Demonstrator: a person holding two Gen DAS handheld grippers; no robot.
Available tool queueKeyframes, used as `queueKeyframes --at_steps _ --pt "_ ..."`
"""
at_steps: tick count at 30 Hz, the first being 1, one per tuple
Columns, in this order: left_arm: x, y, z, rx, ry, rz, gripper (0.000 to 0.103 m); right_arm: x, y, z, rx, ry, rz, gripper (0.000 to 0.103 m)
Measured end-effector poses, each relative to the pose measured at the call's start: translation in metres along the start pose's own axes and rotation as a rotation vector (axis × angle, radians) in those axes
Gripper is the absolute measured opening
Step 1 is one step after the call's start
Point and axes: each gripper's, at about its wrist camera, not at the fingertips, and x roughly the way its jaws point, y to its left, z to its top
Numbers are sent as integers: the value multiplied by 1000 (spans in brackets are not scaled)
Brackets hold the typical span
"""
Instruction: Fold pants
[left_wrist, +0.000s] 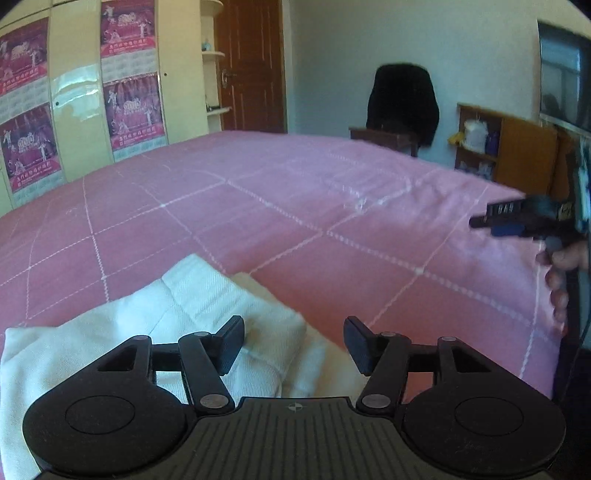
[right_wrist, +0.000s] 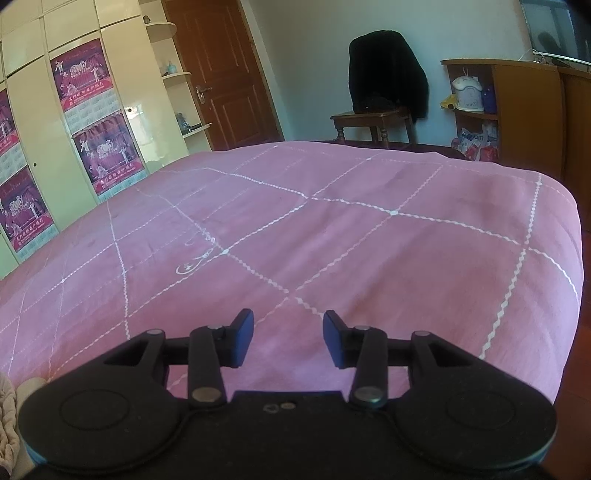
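White pants (left_wrist: 177, 317) lie folded on the pink bedspread (left_wrist: 295, 206) at the near left of the left wrist view. My left gripper (left_wrist: 293, 341) hovers over their right edge, open, with nothing pinched between its fingers. The pants' fabric shows beneath the gap. My right gripper (right_wrist: 288, 338) is open above bare pink bedspread (right_wrist: 332, 229), holding nothing. In the left wrist view that right gripper (left_wrist: 476, 222) appears at the far right edge, held by a hand (left_wrist: 561, 273). A bit of cream fabric (right_wrist: 7, 417) shows at the lower left edge of the right wrist view.
A wardrobe (left_wrist: 74, 92) with purple posters stands along the left. Beyond the bed are a brown door (right_wrist: 218, 74), a wooden chair draped with a dark garment (right_wrist: 384, 74), and an orange shelf unit (right_wrist: 517, 110). The bed's right edge (right_wrist: 569, 258) drops to the floor.
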Motion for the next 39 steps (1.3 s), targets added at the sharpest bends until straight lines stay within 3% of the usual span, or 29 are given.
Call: queueKeyframes --at_steps 1,5,9,11,13,17,19,21,22,26,30,33,35,36,37,39 --pt "-11 5 0 -47 -36 9 59 -1 -1 0 4 -3 1 42" --pt "-68 43 -21 -245 -130 164 59 -6 -4 0 21 -24 11 42" --pt "-146 89 -79 -387 -163 364 59 -17 -2 -2 13 -46 42 43" --pt "-177 98 -113 -429 -143 425 59 -26 5 -3 0 -33 101 42" --pt "-196 102 -146 -446 -106 455 59 -39 17 -8 2 2 218 44" --pt "-201 94 -185 -456 -56 432 59 -61 65 -35 -2 166 481 47" --pt "-184 91 -181 -430 -34 396 59 -72 93 -46 -43 216 562 57" --pt "-164 88 -172 -388 0 371 59 -84 116 -52 -86 224 611 76" --pt "-148 93 -156 -378 6 356 59 -87 125 -55 -101 229 624 78" --pt "-120 116 -150 -383 59 352 59 -84 149 -68 -71 315 616 78" --pt "-120 130 -157 -420 28 353 59 -70 163 -80 5 405 611 78" --pt "-117 127 -158 -383 35 360 59 -61 178 -89 6 431 619 78" --pt "-113 122 -156 -334 41 376 59 -52 191 -94 -5 466 585 74" --pt "-113 122 -156 -329 40 377 59 -50 201 -97 -25 467 544 52" --pt "-113 123 -155 -328 42 378 59 -51 209 -97 -58 460 541 37" --pt "-113 124 -156 -327 39 394 59 -59 221 -91 -43 462 585 32"
